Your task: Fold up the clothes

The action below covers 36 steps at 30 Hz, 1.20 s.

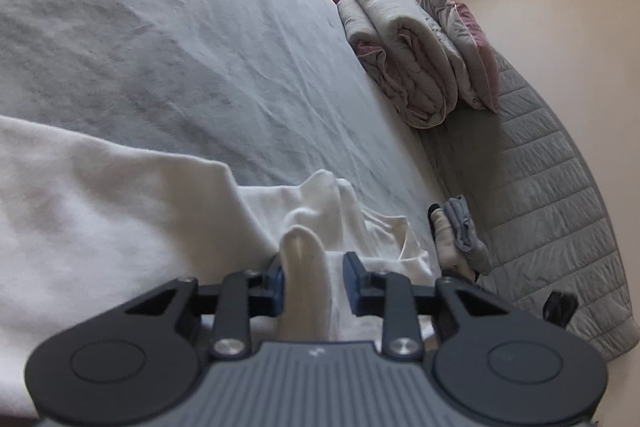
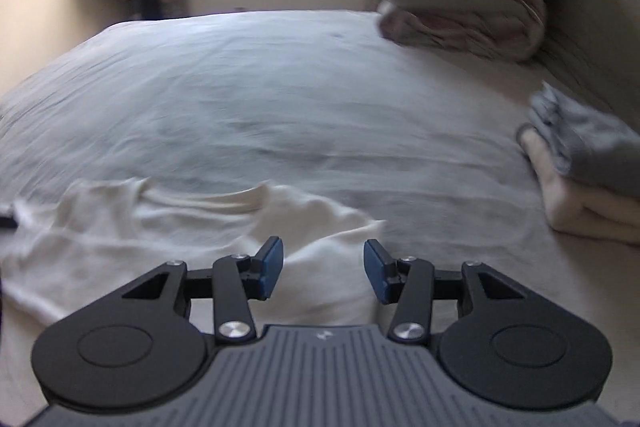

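A: Where was the shirt [image 2: 168, 223] just then?

B: Flat-ish on the bed [image 1: 168, 39], near edge, rumpled. White, thin knit by the look. Neck opening faced the far side in the right cam.

A: Left tongs [image 1: 316, 287]?

B: Partly closed w/ a raised fold of the shirt standing between the pads. Left pad [image 1: 276, 283] touched the cloth; gap showed on the other side, so not a full pinch yet imo.

A: Right tongs [image 2: 323, 269]?

B: Jaws about half apart, nothing in them. Hung over the shirt's near hem area; pic was blurry, so couldn't tell if they touched it.

A: How would it handle?

B: Soft, light, limp, I'd guess. Would sag and bunch, no stiffness to push against. Not fragile, not slippery on cotton sheets, prob drags a bit.

A: Best hold?

B: Pinch a seam or corner, e.g. shoulder or hem, both layers together. A mid-panel pinch would just tent it.

A: Anything nearby?

B: Folded pile [image 2: 584, 179] on the right of the bed, rolled duvet [image 1: 404, 55] further back. Well apart from the shirt.
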Motion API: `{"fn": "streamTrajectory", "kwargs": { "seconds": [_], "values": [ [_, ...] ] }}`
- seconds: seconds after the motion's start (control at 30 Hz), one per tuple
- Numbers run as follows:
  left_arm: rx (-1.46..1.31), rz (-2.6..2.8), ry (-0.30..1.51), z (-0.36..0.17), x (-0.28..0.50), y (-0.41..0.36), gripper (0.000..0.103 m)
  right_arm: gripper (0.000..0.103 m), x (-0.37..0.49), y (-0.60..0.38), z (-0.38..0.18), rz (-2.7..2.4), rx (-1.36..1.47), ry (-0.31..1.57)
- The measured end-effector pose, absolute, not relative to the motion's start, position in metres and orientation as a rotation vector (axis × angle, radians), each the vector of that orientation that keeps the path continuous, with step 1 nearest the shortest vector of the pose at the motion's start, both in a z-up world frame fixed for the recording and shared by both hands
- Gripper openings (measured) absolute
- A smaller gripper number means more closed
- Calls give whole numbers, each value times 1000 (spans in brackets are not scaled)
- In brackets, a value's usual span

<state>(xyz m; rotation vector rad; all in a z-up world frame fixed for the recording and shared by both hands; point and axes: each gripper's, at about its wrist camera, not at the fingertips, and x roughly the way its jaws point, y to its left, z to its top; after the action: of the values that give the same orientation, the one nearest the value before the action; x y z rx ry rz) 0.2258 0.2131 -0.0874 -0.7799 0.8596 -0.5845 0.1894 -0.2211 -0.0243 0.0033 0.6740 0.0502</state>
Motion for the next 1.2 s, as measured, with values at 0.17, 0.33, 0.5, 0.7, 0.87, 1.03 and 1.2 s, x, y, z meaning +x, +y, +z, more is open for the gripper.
{"fn": "streamTrajectory", "kwargs": {
  "seconds": [0.17, 0.33, 0.5, 0.7, 0.87, 1.03, 1.2],
  "values": [
    [-772, -567, 849, -85, 224, 211, 16, 37, 204, -251, -28, -25, 111, 710],
    [-788, -559, 838, -85, 222, 214, 13, 36, 218, -264, -29, -36, 195, 728],
    [-778, -536, 861, -89, 223, 214, 13, 36, 225, -259, -34, -37, 254, 765],
    [-774, -522, 862, -88, 224, 209, 8, 4, 230, -240, -47, -85, 111, 756],
    [-797, -532, 788, -81, 221, 209, 4, 4, 220, -257, -47, -115, 136, 676],
    [-931, -574, 618, -87, 220, 201, 4, 3, 217, -285, -48, -113, 263, 626],
    [-768, -411, 764, -98, 229, 190, 4, 6, 219, -305, -56, -148, 341, 655]
  ]
}}
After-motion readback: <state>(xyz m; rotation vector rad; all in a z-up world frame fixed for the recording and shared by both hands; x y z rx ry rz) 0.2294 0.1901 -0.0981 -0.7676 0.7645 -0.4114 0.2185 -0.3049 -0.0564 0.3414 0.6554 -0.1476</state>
